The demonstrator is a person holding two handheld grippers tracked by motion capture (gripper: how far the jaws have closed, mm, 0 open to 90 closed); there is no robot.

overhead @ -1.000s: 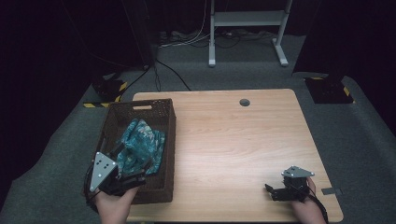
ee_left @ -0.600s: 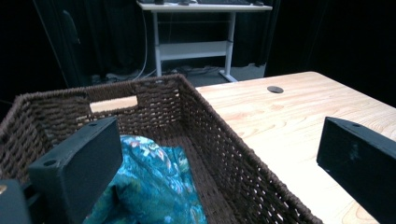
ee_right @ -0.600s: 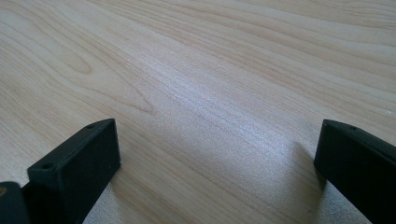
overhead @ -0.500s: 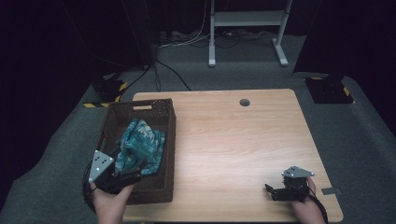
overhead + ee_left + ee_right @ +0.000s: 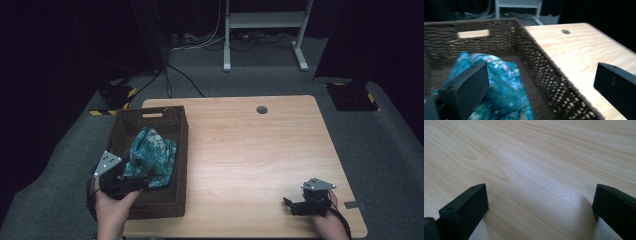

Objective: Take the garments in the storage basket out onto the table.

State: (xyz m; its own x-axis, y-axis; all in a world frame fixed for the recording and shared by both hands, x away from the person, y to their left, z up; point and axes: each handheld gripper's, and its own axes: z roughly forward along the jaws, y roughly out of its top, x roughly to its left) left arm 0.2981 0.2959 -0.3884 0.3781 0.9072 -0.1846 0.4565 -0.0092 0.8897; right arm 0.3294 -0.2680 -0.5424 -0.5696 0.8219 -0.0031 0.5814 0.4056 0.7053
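1. Over at the near left, the left gripper [image 5: 142,176] hangs above the wicker basket [image 5: 131,118], jaws spread wide and holding nothing.
2. Inside the basket lies the teal patterned cloth [image 5: 150,155], bunched toward the near side, right under those jaws.
3. Near right, the right gripper [image 5: 292,206] rests on the bare wooden table [image 5: 250,150], jaws wide too.
4. Looks like the reach for the cloth; next comes a dip down and a firm pinch on a fold.

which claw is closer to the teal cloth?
Left. The left claw is over the basket right by the teal cloth; the right claw sits far across the table.
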